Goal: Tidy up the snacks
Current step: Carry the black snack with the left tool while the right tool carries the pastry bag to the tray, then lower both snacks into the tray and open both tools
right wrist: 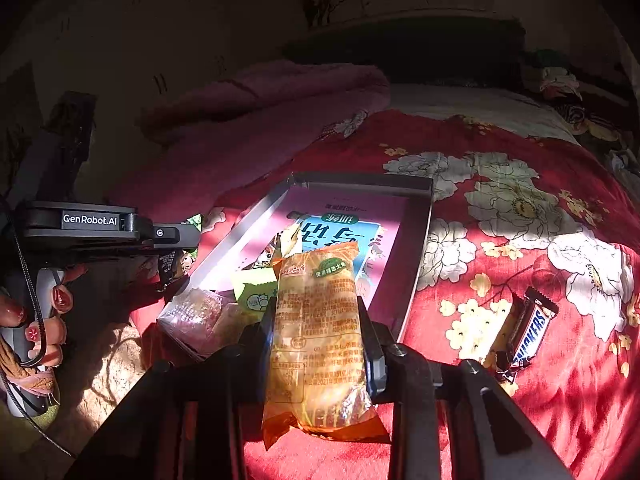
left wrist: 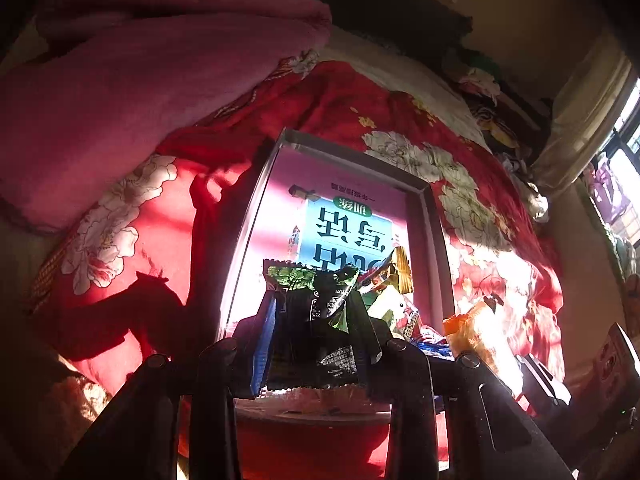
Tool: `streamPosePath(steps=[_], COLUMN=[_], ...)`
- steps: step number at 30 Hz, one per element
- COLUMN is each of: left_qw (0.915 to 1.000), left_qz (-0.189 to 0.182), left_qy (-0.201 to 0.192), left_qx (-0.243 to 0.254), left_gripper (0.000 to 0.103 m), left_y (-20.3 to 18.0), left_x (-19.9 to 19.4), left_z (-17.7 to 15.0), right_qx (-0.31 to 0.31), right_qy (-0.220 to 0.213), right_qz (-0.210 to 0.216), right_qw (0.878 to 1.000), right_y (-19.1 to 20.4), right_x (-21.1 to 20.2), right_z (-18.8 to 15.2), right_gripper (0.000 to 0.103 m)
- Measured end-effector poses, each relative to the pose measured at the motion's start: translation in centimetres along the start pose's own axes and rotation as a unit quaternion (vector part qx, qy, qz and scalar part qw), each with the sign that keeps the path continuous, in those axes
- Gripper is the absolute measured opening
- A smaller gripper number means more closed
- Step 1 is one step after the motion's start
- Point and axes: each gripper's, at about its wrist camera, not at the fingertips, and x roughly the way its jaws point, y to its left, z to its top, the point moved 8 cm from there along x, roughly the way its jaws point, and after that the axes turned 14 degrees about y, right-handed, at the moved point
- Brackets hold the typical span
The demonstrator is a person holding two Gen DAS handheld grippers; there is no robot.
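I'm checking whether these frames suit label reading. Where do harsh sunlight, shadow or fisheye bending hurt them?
Left wrist view: sun washes out the tray floor, the black packet in the left claw is backlit and dark, and the edges bend. Right wrist view: the orange packet is sunlit and readable, the Snickers is clear, and the left side is deep shadow.

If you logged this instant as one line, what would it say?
left gripper: shut on dark packet | right gripper: shut on orange packet | tray: some snacks inside | Snickers: on bedspread

Sunlit red floral bedspread (right wrist: 500, 200)
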Motion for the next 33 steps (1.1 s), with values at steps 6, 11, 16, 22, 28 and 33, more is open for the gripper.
streamPosePath(steps=[6, 11, 16, 22, 28, 33], left_qw=[0.9999, 0.9997, 0.9996, 0.9995, 0.9993, 0.999], left_qz=[0.01, 0.012, 0.011, 0.015, 0.022, 0.028], left_qy=[0.008, 0.015, 0.021, 0.022, 0.026, 0.032], left_qx=[0.008, 0.013, 0.016, 0.015, 0.013, 0.01], left_gripper=[0.035, 0.035, 0.035, 0.036, 0.036, 0.036], left_y=[0.4, 0.5, 0.5, 0.4, 0.5, 0.6], left_x=[1.3, 2.2, 2.8, 3.0, 3.1, 3.4], left_z=[0.0, -0.2, -0.4, -0.3, -0.2, -0.4], right_qx=[-0.014, -0.022, -0.017, -0.029, -0.027, 0.005], right_qy=[0.014, 0.021, 0.03, 0.02, 0.005, -0.006], right_qz=[0.0, -0.005, 0.0, 0.004, -0.01, -0.015], right_qw=[1.0, 1.0, 0.999, 0.999, 1.0, 1.0], right_y=[1.4, 1.7, 1.3, 1.7, 0.7, -1.6], right_x=[1.9, 3.1, 4.0, 3.4, 1.9, 0.5], right_z=[0.3, 0.7, 0.6, 0.6, 0.3, 0.3], right_gripper=[0.033, 0.033, 0.033, 0.044, 0.055, 0.057])
